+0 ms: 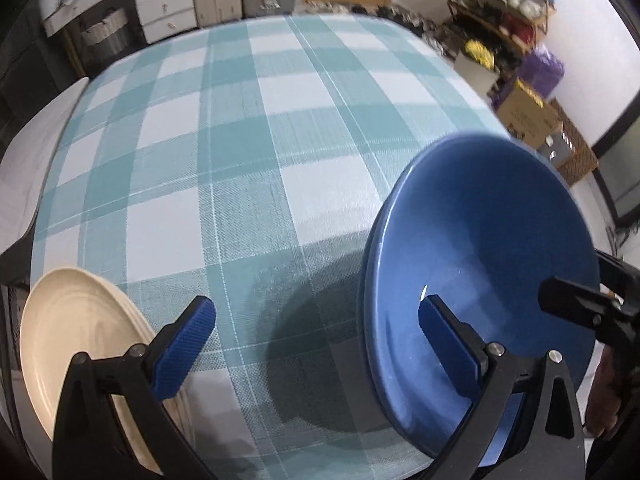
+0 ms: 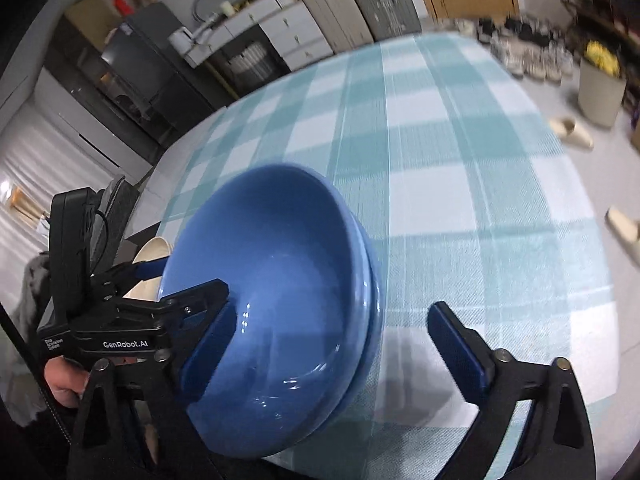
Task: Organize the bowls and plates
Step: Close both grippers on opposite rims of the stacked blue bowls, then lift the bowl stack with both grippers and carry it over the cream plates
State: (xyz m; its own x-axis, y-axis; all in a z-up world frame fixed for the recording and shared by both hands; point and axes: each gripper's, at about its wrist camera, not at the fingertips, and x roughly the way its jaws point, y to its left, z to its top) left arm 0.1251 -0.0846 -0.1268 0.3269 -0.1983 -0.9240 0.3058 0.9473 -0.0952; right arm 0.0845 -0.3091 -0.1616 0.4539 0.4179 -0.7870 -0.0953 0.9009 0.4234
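Left wrist view looks down at a tabletop covered with a blue-green and white checked cloth. The left claw is spread wide, and nothing sits between its two blue fingers. One finger hangs over the edge of a cream plate that lies at the near left corner of the tabletop. It looks like more than one cream plate in a pile, but the edges are too blurry to count. The other finger is in front of a big blue bowl at the near right edge of the tabletop. A second blue rim peeks out under the first one, so the blue bowl seems to sit inside another bowl. A black part of the right claw pokes in from the right side, over the bowl's far rim.

Right wrist view shows the same blue bowl low and to the left. The right claw is wide too. Its left finger is inside the bowl and its right finger is outside over the cloth, so the bowl's rim is between them, but the fingers do not squeeze it. The left claw and a hand show at the left, with the cream plate behind them.
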